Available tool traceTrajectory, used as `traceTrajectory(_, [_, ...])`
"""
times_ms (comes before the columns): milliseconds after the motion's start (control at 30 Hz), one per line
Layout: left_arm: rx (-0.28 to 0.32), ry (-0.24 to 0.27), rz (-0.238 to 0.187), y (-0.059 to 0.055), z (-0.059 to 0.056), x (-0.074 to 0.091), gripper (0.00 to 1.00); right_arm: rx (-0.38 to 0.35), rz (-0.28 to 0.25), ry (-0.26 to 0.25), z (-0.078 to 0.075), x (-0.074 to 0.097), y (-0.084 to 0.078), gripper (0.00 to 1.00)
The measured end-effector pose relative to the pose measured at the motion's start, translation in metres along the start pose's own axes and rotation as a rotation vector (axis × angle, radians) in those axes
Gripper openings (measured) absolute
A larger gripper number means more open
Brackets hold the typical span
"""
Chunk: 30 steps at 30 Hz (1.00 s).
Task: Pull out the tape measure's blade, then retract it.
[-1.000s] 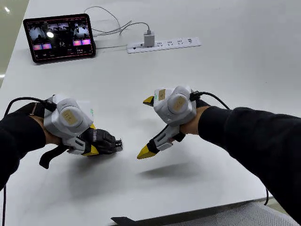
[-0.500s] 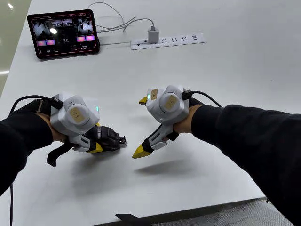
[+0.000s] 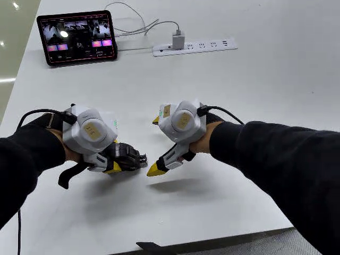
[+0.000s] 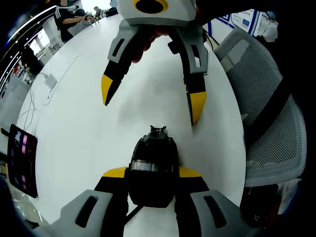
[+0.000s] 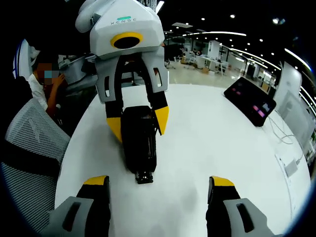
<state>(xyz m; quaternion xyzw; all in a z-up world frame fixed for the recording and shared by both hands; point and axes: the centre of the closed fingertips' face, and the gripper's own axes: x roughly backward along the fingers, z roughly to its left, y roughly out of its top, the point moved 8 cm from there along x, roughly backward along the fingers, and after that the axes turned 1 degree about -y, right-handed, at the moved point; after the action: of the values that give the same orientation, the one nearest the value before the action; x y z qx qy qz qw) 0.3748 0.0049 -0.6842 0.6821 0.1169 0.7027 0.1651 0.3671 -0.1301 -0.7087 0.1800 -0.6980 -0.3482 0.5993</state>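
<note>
My left gripper rests low on the white table, shut on the black tape measure. The case sits between its yellow-tipped jaws in the left gripper view, with the blade's hook pointing away and the blade in. My right gripper faces it, open, its lower yellow tip just right of the hook. It shows from the front in the left gripper view. In the right gripper view my own jaws stand wide apart around the hook, not touching it, with the left gripper behind holding the case.
A tablet with a lit screen lies at the far left. A white power strip with a charger and cables lies behind. A grey mesh chair stands at the table's near edge. A person sits beyond the chair.
My right gripper has moved left toward the tape measure, so its lower tip is now close to the hook. The left gripper has kept its hold.
</note>
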Motion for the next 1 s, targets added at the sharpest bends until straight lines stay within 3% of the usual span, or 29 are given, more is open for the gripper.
traceTrajectory(467, [0.004,-0.012,0.012,0.0,0.001,-0.002,0.3,0.068,0.015,0.054,0.006,-0.013,-0.002,0.44])
traceTrajectory(1000, [0.013,-0.02,0.014,0.001,0.0,-0.002,0.31,0.125,0.04,0.094,0.015,-0.023,-0.004,0.22])
